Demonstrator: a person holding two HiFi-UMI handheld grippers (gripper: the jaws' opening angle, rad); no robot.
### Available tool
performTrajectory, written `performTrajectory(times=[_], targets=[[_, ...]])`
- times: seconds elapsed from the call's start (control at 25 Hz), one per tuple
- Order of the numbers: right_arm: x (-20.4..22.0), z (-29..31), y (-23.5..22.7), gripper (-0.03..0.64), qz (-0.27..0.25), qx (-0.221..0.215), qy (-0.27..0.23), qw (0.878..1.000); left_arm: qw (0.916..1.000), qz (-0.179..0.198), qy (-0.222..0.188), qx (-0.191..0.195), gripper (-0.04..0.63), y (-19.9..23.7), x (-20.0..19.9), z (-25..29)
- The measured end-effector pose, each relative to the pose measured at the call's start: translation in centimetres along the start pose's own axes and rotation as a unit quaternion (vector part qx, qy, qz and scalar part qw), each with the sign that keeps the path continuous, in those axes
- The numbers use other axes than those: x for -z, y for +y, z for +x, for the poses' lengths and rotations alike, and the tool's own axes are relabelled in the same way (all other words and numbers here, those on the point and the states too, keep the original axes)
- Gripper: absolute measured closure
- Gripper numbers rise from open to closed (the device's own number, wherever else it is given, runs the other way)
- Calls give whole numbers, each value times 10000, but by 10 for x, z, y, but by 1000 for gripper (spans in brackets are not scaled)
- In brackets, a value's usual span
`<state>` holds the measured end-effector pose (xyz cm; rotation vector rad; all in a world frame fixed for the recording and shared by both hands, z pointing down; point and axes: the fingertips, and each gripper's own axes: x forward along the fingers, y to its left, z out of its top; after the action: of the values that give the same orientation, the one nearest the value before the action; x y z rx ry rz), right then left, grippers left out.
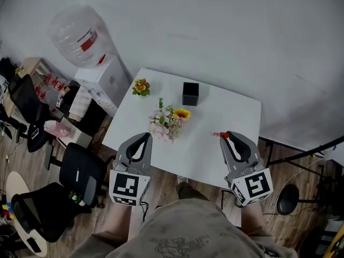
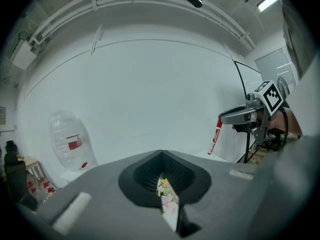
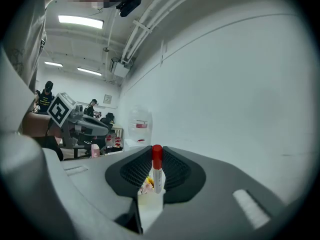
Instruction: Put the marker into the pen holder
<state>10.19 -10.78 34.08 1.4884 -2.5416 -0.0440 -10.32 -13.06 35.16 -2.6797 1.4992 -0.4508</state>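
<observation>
Head view: the left gripper is held over the near edge of the white table, the right gripper over its right side with the marker at its tips. The black pen holder stands well apart at the far edge.

Left gripper view: the jaws are drawn to a narrow slit; nothing is gripped.

Right gripper view: the jaws are clamped on the marker, held upright, red cap uppermost.

A white worktop carries a bunch of pale pink flowers with one sunflower near its middle, and a small pot of orange blooms toward its far left corner. Beyond that corner stands a white water dispenser topped by a clear bottle. Black office chairs stand at the left.
</observation>
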Motion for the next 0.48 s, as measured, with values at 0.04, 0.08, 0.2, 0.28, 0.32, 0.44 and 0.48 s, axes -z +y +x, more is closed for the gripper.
performTrajectory(times=[0.04,0.08,0.2,0.28,0.32,0.44,0.48], targets=[[1,12,-8,526,23,-19,21,10000,10000,4,17,2,595,5,-2,13],[2,23,-17,526,40,-37,39,10000,10000,-3,33,4,595,10,-4,26],[7,56,-40,526,92,-90,77,9999,9999,-55,109,13,595,23,-5,62],[9,77,-53,526,140,-136,85,9998,9998,-91,193,12,595,32,-3,83],[9,87,-58,526,152,-163,77,9997,9997,-97,227,6,595,37,-2,92],[6,118,-71,526,121,-266,24,9996,9993,-164,331,38,595,48,0,120],[4,126,-74,526,120,-300,11,9995,9992,-199,346,62,595,50,0,127]])
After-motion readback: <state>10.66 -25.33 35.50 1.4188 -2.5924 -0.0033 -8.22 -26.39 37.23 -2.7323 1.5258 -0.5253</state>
